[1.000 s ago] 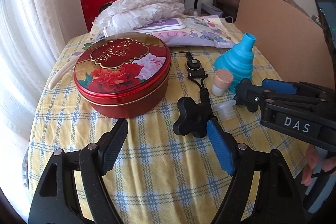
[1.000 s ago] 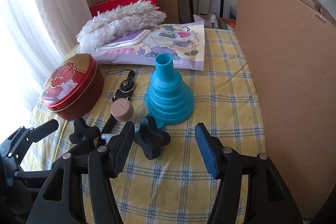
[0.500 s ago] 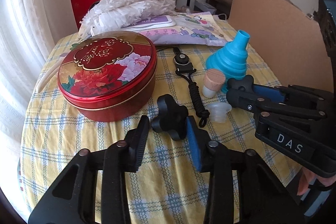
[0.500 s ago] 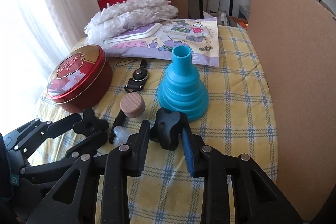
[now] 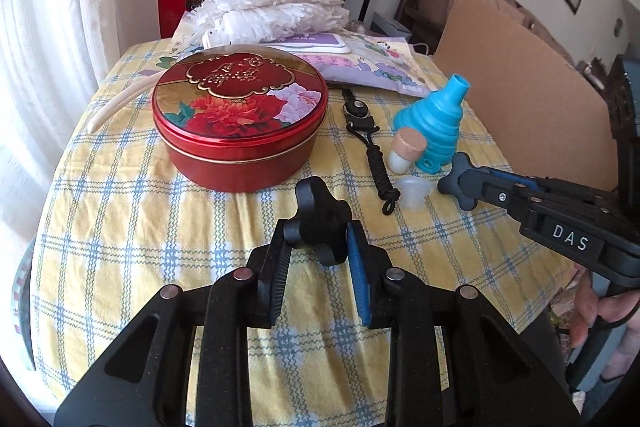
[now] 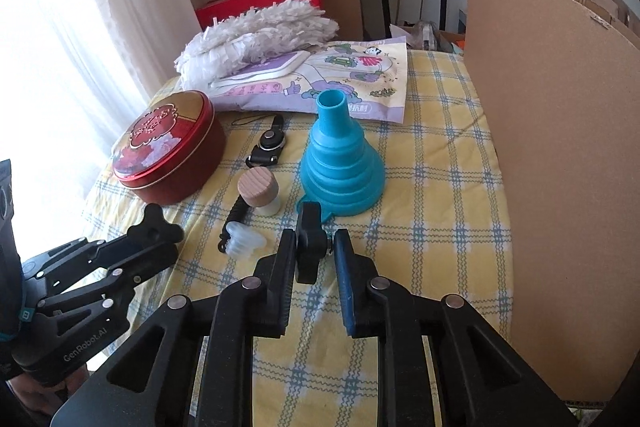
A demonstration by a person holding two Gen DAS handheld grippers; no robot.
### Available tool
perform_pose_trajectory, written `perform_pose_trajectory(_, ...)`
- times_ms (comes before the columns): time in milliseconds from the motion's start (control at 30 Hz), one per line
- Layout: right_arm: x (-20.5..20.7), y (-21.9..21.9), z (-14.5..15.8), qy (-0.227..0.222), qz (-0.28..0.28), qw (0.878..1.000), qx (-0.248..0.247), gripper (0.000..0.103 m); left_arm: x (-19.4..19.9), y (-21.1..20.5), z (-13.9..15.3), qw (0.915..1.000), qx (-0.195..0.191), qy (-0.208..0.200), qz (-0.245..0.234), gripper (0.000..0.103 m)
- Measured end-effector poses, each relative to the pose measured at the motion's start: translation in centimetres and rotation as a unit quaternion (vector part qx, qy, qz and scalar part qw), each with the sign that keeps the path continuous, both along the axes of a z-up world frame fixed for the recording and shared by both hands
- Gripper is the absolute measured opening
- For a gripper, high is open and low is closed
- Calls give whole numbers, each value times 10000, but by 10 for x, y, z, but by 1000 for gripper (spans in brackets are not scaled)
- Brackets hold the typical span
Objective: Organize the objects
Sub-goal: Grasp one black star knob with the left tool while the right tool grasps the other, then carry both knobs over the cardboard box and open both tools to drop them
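- Two black knobs are gripped, one per claw: the left claw [image 5: 318,247] is closed on the left knob [image 5: 320,217], the right claw [image 6: 310,253] on the right knob [image 6: 310,247].
- Both knobs are held just above the table [image 5: 120,227], in front of the tin [image 5: 240,119]; whether either touches the cloth cannot be told.
- Nothing is seen stowed yet: the tin's lid is on, and its contents are hidden.
- Left loose on the table are the funnel [image 6: 340,155], the cork stopper [image 6: 260,191], the clear plug [image 6: 242,241] and the lanyard [image 5: 366,131], all close together beside the tin.
- Progress is judged early: only the knobs are picked up, and no destination is shown.
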State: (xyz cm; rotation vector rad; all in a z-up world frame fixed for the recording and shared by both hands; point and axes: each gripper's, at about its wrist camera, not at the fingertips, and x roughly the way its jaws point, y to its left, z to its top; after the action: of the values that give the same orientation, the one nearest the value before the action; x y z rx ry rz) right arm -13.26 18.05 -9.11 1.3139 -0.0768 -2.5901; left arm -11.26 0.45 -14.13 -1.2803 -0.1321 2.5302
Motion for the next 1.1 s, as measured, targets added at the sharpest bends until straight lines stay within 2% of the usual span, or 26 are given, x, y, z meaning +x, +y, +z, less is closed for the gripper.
perform_pose_trajectory(233, 16, 6, 15, 183, 61, 9997, -147, 18, 11, -9, 16, 9998, 185, 92, 10, 26)
perform_pose_trajectory(533, 33, 13, 62, 652, 60, 9976, -236, 18, 21, 3, 63, 9977, 487, 394, -276, 26)
perform_pose_trajectory(833, 58, 34, 122, 1190, -10, 9925, -279, 18, 25, 36, 115, 9926, 672, 767, -659, 26)
perform_pose_trajectory(1100, 76, 75, 162, 1531, -404, 9870, -275, 18, 28, 88, 155, 9834, 832, 1044, -1226, 26)
